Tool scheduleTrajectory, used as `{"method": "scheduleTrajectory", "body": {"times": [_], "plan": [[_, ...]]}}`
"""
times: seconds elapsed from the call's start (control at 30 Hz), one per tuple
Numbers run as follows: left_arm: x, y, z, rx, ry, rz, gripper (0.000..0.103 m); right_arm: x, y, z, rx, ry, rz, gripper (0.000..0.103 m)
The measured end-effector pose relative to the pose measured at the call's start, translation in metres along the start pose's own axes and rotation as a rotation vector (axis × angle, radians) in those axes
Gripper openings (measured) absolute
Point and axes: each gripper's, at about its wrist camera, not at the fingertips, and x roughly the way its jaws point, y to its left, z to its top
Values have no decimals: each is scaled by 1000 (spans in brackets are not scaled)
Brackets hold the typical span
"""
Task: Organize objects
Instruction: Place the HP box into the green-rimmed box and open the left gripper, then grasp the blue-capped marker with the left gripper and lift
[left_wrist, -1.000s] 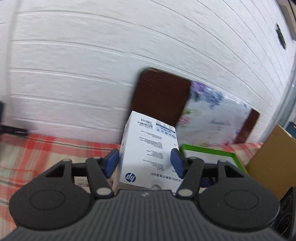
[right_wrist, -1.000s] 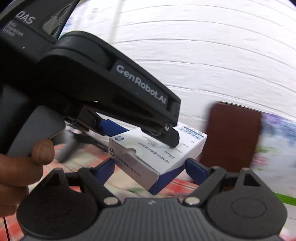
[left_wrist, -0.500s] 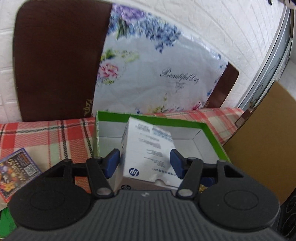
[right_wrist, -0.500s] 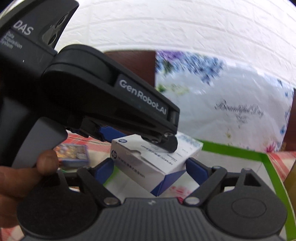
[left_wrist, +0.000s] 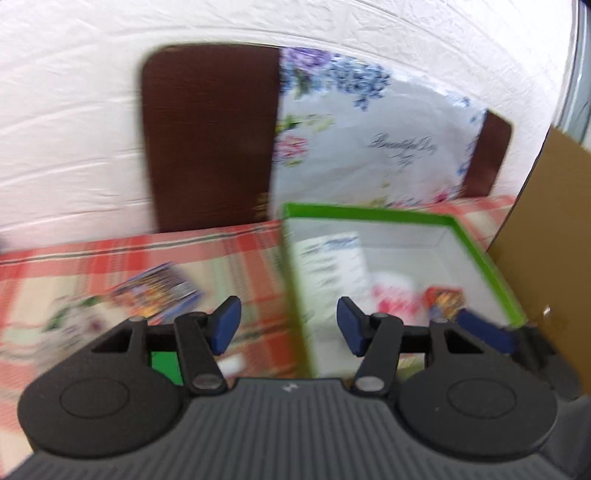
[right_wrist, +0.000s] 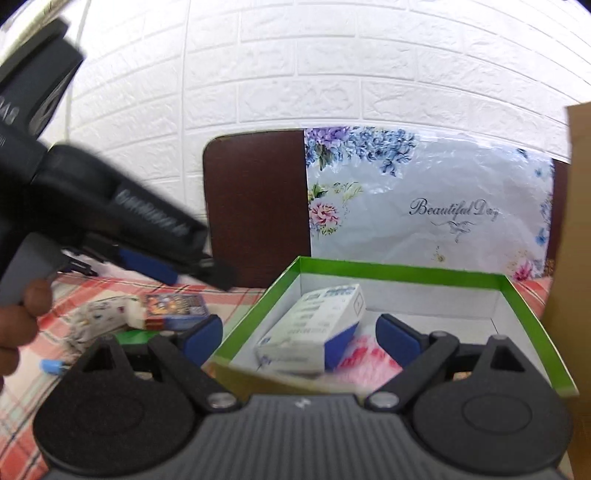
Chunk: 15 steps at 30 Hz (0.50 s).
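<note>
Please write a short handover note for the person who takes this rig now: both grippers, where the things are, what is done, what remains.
Left gripper: jaws open, empty, above the tablecloth beside the green-rimmed box.
Right gripper: jaws open, empty, facing the box.
Done: the white HP carton lies tilted inside the box, on a pink item.
Left: the colourful card box and a white patterned packet lie on the cloth outside the box.

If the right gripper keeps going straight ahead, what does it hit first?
Probably the white and blue printed carton lying inside the green-rimmed open box; it sits between the right gripper fingers' line, though depth is unclear.
</note>
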Motion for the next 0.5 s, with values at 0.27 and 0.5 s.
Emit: {"method": "scheduleTrajectory", "body": {"times": [0.27, 0.5], "plan": [[-51, 9, -46, 14, 12, 143, 60, -59, 1, -10, 89, 46, 28, 96], [-78, 9, -73, 8, 11, 192, 61, -98, 8, -6, 139, 14, 47, 103]]}}
